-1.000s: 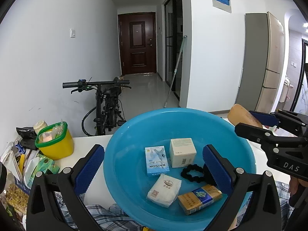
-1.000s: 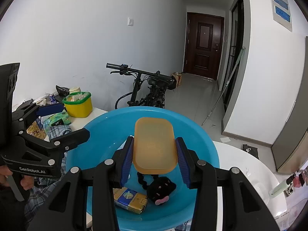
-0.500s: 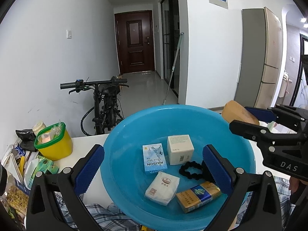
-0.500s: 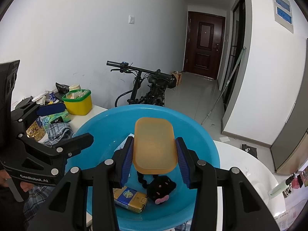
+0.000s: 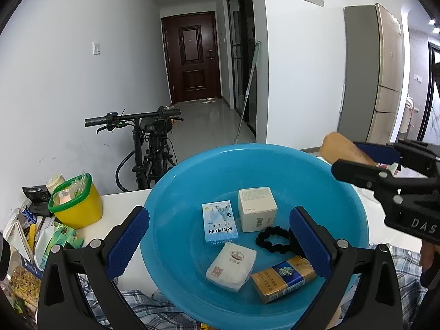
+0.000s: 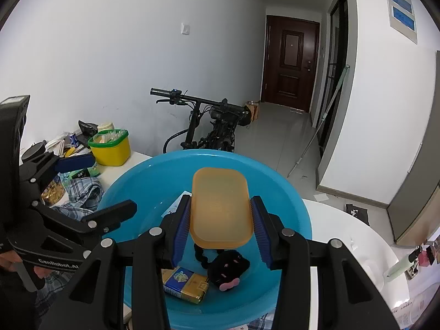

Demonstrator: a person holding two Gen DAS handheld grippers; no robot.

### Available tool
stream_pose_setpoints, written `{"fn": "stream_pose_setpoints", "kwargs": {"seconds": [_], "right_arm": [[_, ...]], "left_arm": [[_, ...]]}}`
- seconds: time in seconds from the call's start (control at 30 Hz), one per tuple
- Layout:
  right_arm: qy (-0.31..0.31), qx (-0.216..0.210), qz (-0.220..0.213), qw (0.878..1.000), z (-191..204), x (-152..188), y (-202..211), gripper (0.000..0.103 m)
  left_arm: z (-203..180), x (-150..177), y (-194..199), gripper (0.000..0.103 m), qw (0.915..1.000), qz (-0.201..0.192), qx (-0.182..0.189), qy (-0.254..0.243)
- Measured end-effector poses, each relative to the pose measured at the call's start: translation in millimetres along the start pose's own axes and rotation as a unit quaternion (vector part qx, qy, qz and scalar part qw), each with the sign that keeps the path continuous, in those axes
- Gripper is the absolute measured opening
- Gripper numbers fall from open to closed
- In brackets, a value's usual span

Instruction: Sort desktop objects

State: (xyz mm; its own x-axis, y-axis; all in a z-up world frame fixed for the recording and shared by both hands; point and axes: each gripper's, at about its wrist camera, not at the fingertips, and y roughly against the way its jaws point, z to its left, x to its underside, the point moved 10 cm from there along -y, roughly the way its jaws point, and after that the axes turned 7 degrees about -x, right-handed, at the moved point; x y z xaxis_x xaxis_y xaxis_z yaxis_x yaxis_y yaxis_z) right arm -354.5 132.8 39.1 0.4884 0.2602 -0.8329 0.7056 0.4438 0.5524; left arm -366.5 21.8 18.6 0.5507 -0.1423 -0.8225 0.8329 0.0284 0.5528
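Note:
A blue basin (image 5: 275,148) (image 6: 137,173) stands on the white table. In it lie a blue RAISON box (image 5: 220,224), a white box (image 5: 257,209), a black hair tie (image 5: 272,239), a tissue pack (image 5: 232,266) and a yellow-and-blue pack (image 5: 283,279) (image 6: 187,284). My left gripper (image 5: 218,238) (image 6: 101,184) hovers open over the basin's near side, nothing between its fingers. My right gripper (image 6: 220,206) (image 5: 349,155) is shut on an orange translucent box (image 6: 221,211) (image 5: 343,148), held above the basin. A black plush piece (image 6: 228,268) lies under it.
A yellow tub with a green rim (image 5: 77,209) (image 6: 111,151) and loose packets crowd the table's left end. A plaid cloth (image 5: 154,310) (image 6: 82,192) lies under the basin's near side. A bicycle (image 5: 148,148) (image 6: 209,126) stands behind the table. White table (image 6: 343,233) shows at right.
The left gripper has drifted slightly; its view of the basin shifts a little. The right gripper holds the orange box in the same place.

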Motion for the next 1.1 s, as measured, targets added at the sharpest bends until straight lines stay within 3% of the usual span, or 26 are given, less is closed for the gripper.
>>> {"fn": "stream_pose_setpoints", "kwargs": {"seconds": [0.83, 0.87, 0.9, 0.97, 1.1], "right_arm": [[-0.008, 0.008, -0.001, 1.000, -10, 1, 3, 0.042], [-0.008, 0.010, -0.004, 1.000, -10, 0, 4, 0.045], [-0.010, 0.011, -0.007, 1.000, -10, -1, 5, 0.067], [-0.006, 0.022, -0.013, 1.000, -11, -2, 7, 0.102], [0.008, 0.035, -0.001, 0.999, -9, -2, 7, 0.103]], "left_arm": [[2, -2, 0, 0.103, 0.9999, 0.001, 0.006, 0.010], [2, -2, 1, 0.103, 0.9999, 0.000, 0.006, 0.011], [2, -2, 2, 0.103, 0.9999, -0.001, 0.008, 0.012], [3, -3, 3, 0.103, 0.9999, -0.003, 0.008, 0.012], [4, -4, 4, 0.103, 0.9999, -0.004, 0.009, 0.014]]}}
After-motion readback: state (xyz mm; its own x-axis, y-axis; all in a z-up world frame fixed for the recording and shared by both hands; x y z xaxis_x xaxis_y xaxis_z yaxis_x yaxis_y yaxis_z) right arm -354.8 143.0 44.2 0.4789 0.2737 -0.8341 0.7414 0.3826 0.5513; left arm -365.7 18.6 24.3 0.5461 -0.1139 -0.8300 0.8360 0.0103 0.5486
